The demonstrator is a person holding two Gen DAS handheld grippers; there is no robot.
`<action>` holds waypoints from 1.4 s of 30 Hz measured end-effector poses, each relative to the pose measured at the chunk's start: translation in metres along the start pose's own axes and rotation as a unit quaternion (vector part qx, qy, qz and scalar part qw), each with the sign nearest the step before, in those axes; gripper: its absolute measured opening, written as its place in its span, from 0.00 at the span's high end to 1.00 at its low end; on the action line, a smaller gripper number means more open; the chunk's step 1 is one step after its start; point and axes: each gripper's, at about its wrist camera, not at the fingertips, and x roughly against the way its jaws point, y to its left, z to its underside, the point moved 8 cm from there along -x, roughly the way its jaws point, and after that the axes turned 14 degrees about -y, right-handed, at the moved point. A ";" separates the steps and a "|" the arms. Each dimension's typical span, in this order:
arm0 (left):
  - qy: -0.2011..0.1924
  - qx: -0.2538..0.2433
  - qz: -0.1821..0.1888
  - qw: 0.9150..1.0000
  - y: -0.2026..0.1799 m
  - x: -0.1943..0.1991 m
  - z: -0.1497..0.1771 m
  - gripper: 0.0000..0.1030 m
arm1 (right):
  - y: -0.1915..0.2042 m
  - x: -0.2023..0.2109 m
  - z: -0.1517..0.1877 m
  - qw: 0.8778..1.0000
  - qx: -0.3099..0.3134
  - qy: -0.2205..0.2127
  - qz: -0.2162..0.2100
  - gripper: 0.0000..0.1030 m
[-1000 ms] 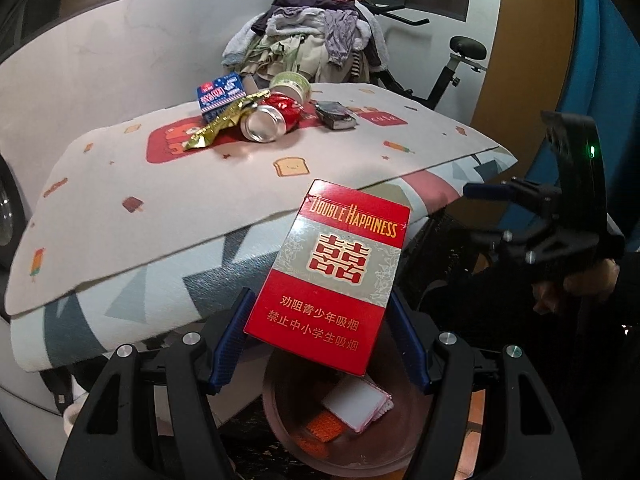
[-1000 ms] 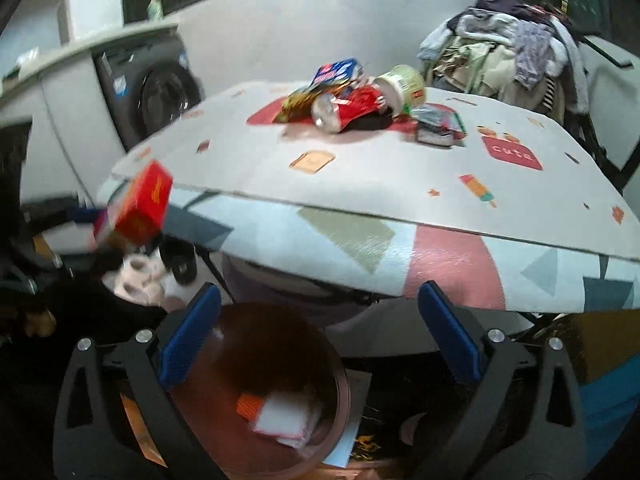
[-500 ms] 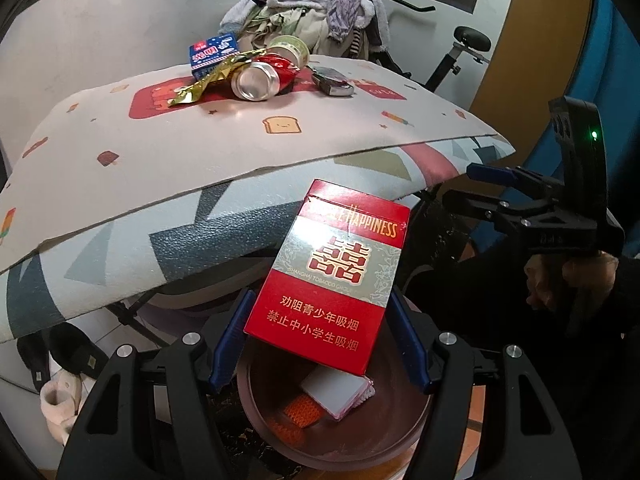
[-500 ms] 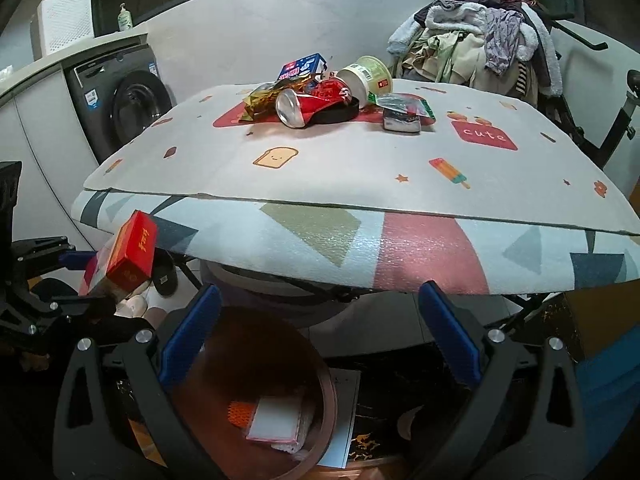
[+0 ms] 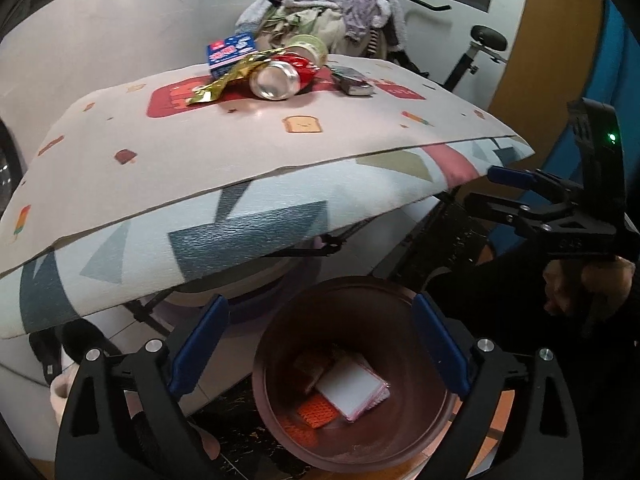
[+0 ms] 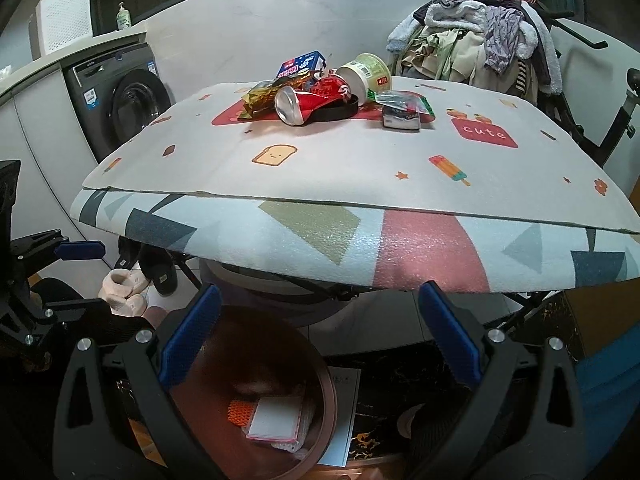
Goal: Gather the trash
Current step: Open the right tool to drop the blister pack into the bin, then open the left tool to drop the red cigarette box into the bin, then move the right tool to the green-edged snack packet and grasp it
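Observation:
My left gripper (image 5: pixel 320 304) hangs over the brown trash bin (image 5: pixel 360 281), its jaws opening with nothing between them. Inside the bin lie a white packet (image 5: pixel 350 386), an orange mesh scrap (image 5: pixel 318 414) and a blurred reddish-brown shape (image 5: pixel 314 364). My right gripper (image 6: pixel 319 292) stands open and empty beside the same bin (image 6: pixel 329 380). On the table mat (image 6: pixel 360 168) farther back sits a trash pile: a crushed red can (image 6: pixel 304 102), a gold wrapper (image 6: pixel 260 98), a blue box (image 6: pixel 302 63), a paper cup (image 6: pixel 366 74) and a foil packet (image 6: pixel 402 114).
The table's padded edge (image 5: pixel 248 232) overhangs the bin. A heap of clothes (image 6: pixel 480 40) is behind the table, a washing machine (image 6: pixel 120 96) at the left. Slippers (image 6: pixel 128 292) lie on the floor under the table. A hand (image 5: pixel 588 284) holds the right gripper (image 5: pixel 496 190).
The red cigarette pack that was clamped in the left gripper is gone from its jaws, which have spread wide. Both views have tilted slightly toward the bin.

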 end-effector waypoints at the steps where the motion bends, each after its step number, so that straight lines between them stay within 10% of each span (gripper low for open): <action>1: -0.001 0.003 -0.002 1.000 0.002 0.000 -0.001 0.12 | 0.000 0.000 0.000 1.000 -0.001 0.000 0.000 0.05; 19: -0.007 0.041 -0.036 0.999 0.026 0.004 -0.007 0.06 | -0.005 -0.001 -0.004 0.999 0.013 0.002 0.033 0.05; 42: -0.105 0.048 -0.098 0.988 0.102 0.005 -0.134 0.06 | -0.072 -0.070 -0.098 0.996 -0.005 0.008 0.091 0.05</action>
